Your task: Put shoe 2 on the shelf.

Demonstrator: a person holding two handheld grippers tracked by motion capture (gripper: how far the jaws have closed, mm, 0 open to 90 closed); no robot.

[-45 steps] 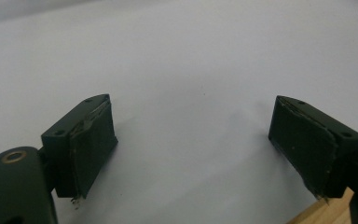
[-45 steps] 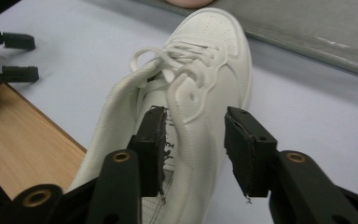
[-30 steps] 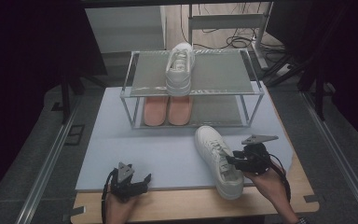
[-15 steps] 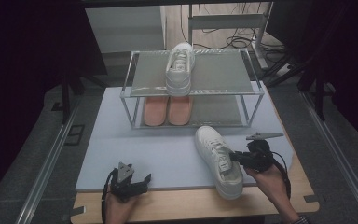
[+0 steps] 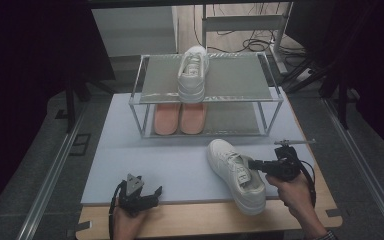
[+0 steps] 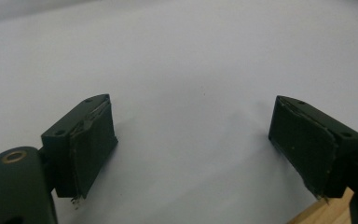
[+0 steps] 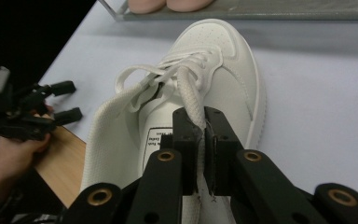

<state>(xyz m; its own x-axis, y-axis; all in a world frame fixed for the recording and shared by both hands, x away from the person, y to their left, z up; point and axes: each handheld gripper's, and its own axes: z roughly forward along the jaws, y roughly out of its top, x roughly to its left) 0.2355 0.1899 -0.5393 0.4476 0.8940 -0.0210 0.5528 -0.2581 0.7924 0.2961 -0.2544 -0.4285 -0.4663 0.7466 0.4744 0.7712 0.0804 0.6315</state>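
A white sneaker [image 5: 235,172] lies on the pale mat near the front right, toe pointing away. My right gripper [image 5: 252,164] comes in from its right side. In the right gripper view the right gripper [image 7: 204,126] has just been closing, and its pads now pinch the sneaker's [image 7: 223,70] upper edge beside the laces. My left gripper [image 5: 155,196] rests at the mat's front edge, held in a hand. Its jaws stand wide open over bare mat in the left gripper view [image 6: 193,126], with nothing between them.
A two-shelf metal rack [image 5: 230,75] stands at the back of the mat [image 5: 155,155]. A second white sneaker [image 5: 192,72] sits on its top shelf, and a pink pair [image 5: 180,117] on the lower one. A wooden table edge [image 5: 205,220] borders the front.
The right gripper's jaws have closed onto the sneaker's upper edge near the laces. The left hand and its gripper have stayed where they were.
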